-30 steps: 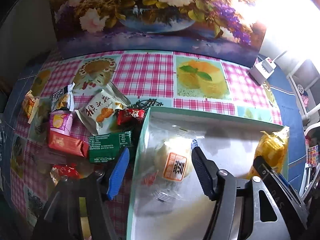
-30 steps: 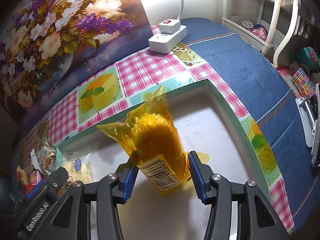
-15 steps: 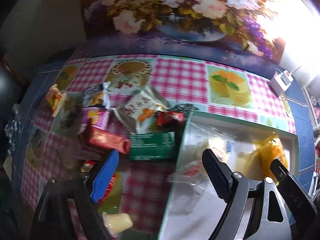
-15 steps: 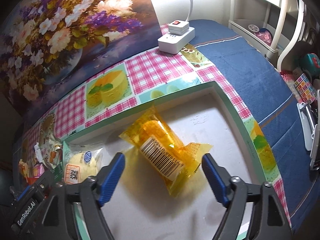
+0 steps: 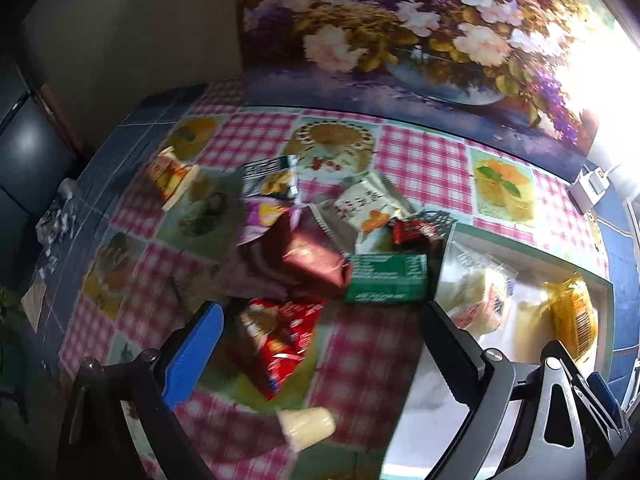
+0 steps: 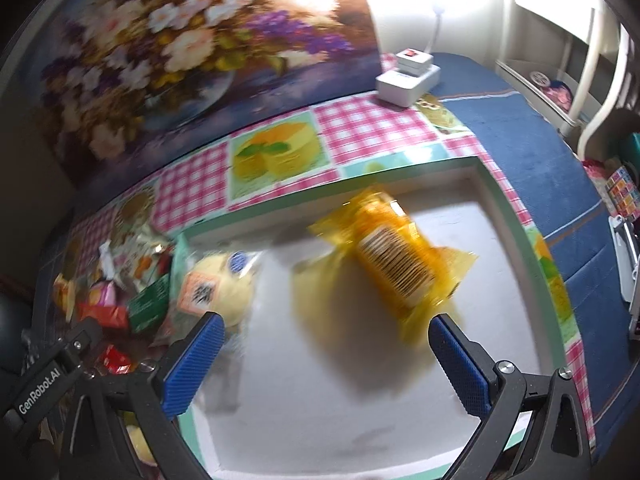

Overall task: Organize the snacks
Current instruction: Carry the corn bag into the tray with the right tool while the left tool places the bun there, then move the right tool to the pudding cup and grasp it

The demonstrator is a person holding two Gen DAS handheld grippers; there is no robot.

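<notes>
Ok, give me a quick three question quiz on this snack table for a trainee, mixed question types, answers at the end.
1. True or false: the yellow snack packet lies inside the tray.
2. How many snacks are in the tray? A) one B) two C) four
3. Which box sits just outside the tray's left wall?

Key: 1. True. 2. B, the yellow packet and the wrapped pastry. 3. The green box.

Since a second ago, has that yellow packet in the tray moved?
Yes. The yellow packet stood upright between the right gripper fingers; now it lies flat on the tray floor, free of the opening fingers.
</notes>
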